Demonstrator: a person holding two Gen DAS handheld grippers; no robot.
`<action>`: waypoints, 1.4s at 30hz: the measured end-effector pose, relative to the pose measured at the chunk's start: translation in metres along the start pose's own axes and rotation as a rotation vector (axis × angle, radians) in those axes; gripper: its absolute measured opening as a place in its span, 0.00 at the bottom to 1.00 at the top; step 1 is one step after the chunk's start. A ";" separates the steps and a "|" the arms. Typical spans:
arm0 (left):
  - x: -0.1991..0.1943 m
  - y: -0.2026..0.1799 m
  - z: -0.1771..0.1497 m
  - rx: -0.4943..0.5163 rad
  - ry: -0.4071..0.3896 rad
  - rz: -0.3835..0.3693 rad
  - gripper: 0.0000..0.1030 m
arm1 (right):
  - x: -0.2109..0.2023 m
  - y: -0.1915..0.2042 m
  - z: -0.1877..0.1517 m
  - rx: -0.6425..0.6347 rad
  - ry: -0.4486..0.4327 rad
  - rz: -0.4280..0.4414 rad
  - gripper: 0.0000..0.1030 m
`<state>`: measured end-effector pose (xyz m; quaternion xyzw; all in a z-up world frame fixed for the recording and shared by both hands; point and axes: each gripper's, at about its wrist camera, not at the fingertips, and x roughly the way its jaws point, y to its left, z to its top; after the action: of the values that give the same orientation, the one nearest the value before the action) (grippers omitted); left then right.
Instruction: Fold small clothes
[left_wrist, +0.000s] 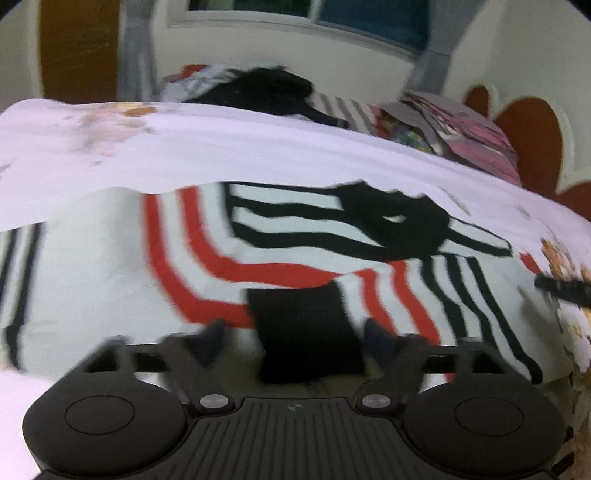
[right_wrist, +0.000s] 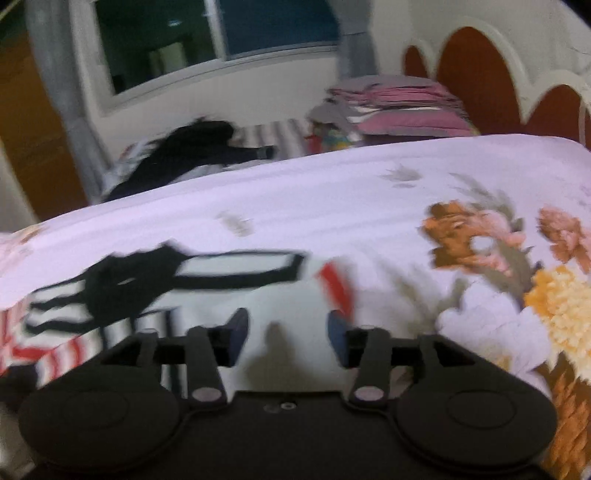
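A pale floral bedsheet (left_wrist: 258, 147) covered the bed, and on it a striped shirt (left_wrist: 110, 266) lay spread flat, its long axis running side to side across the left wrist view, its black collar (left_wrist: 391, 218) toward the far edge. Blur smeared the stripes, and the shirt's near edge was hidden behind the tool body. The left gripper (left_wrist: 293, 332) stood wide apart over a black patch, gripping nothing. The right gripper (right_wrist: 286, 332) hovered with jaws parted above white cloth, nothing pinched.
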<state>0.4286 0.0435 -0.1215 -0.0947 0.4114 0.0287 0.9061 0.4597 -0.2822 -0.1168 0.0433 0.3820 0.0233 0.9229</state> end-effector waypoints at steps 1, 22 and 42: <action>-0.006 0.009 -0.002 -0.015 -0.014 0.004 0.83 | -0.003 0.009 -0.005 -0.011 0.009 0.026 0.47; -0.066 0.236 -0.047 -0.474 -0.056 0.289 0.83 | -0.004 0.175 -0.039 -0.151 0.088 0.270 0.49; -0.041 0.322 -0.038 -0.662 -0.203 0.262 0.05 | 0.024 0.205 -0.049 -0.171 0.111 0.202 0.53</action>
<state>0.3315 0.3531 -0.1633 -0.3258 0.2964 0.2852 0.8513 0.4403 -0.0733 -0.1478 0.0013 0.4226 0.1511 0.8936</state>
